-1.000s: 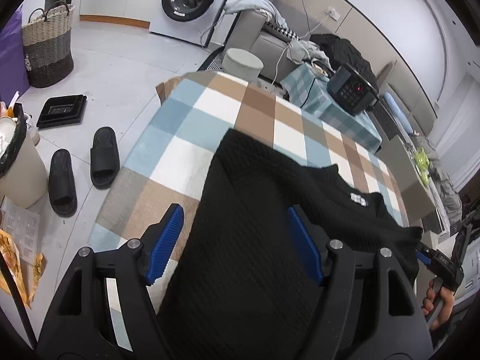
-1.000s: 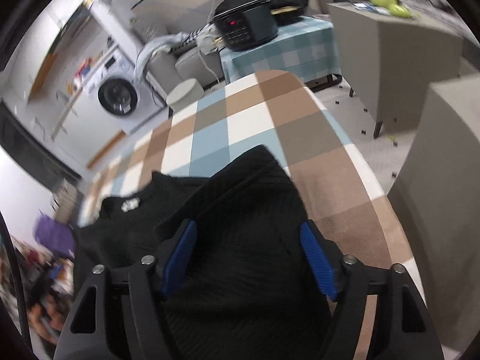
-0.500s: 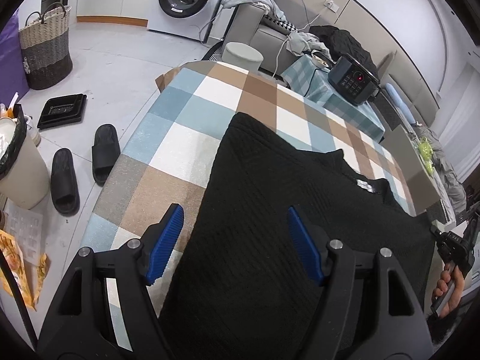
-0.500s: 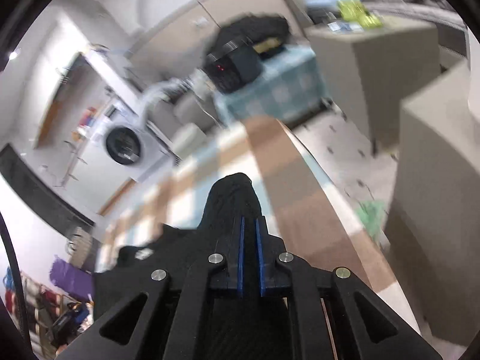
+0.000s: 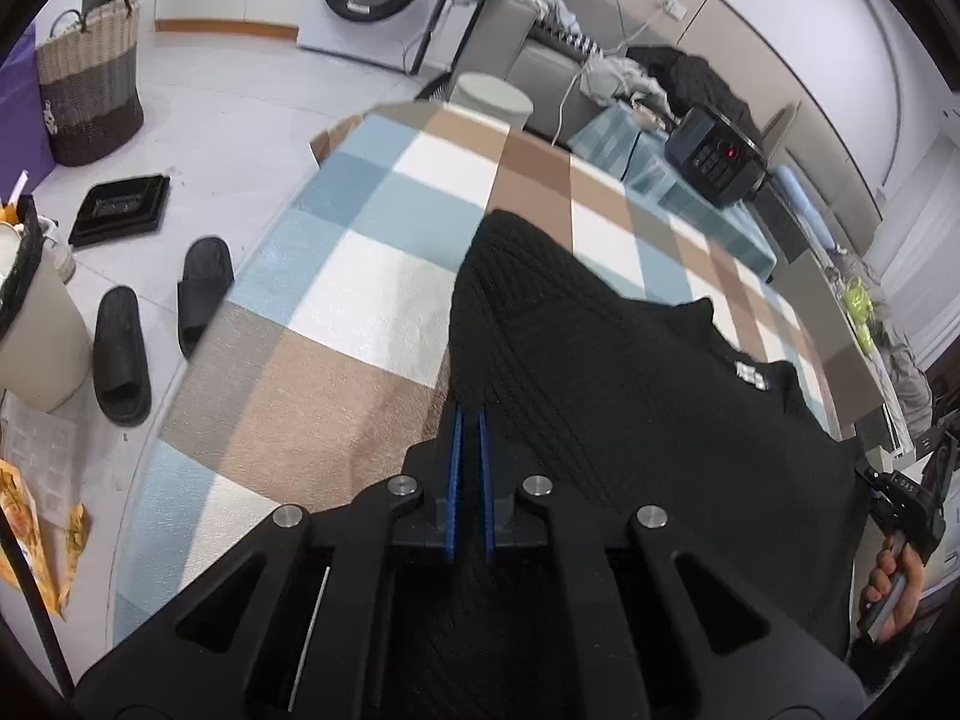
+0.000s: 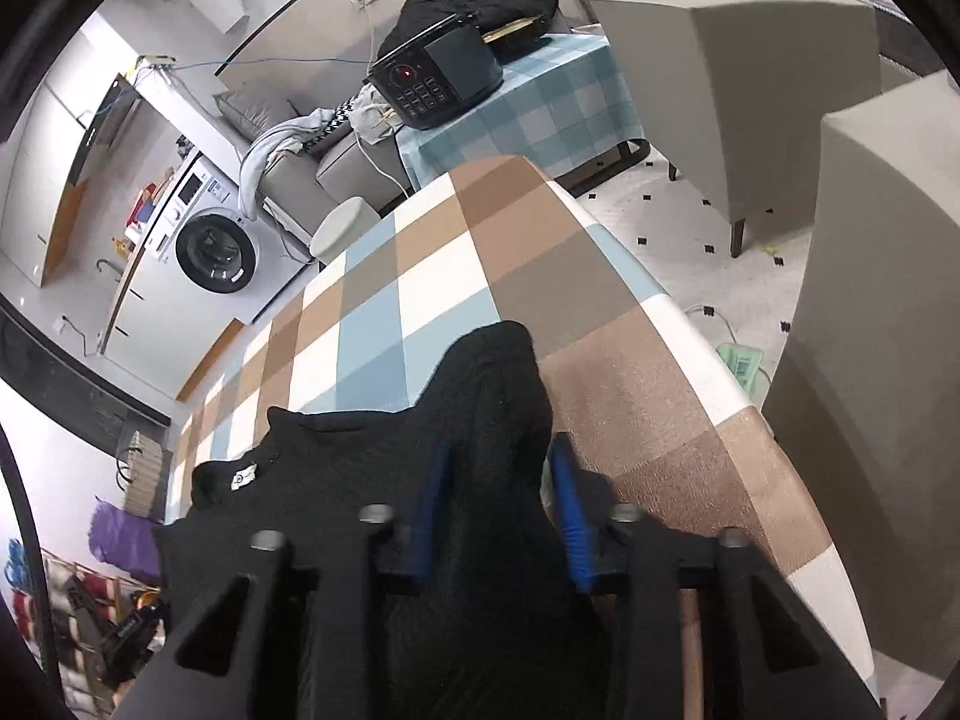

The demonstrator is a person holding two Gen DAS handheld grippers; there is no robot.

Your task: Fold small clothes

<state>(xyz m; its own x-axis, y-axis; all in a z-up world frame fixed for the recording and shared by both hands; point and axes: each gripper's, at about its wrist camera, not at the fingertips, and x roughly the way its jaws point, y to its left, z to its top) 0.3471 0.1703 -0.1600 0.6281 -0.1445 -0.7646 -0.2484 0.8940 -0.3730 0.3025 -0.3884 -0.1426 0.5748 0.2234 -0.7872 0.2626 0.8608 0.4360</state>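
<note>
A black knit sweater [image 5: 630, 396] lies on the checked tablecloth [image 5: 372, 276], its white neck label [image 5: 750, 373] facing up. My left gripper [image 5: 470, 420] is shut on the sweater's left sleeve or edge, blue pads nearly together. In the right wrist view my right gripper [image 6: 498, 468] has its blue pads partly apart around a bunched fold of the sweater [image 6: 480, 420], which rises between them. The other gripper and the hand holding it show at the left wrist view's right edge [image 5: 900, 516].
Table edge runs close on the right in the right wrist view, with grey cabinets [image 6: 750, 60] beyond. Slippers [image 5: 162, 312], a bin [image 5: 30, 324] and a woven basket [image 5: 90, 96] stand on the floor left. A black appliance [image 5: 714, 162] sits on a side table.
My left gripper has shut on the sweater; it was open half a second ago. My right gripper, shut half a second ago, now has its pads partly apart around the cloth.
</note>
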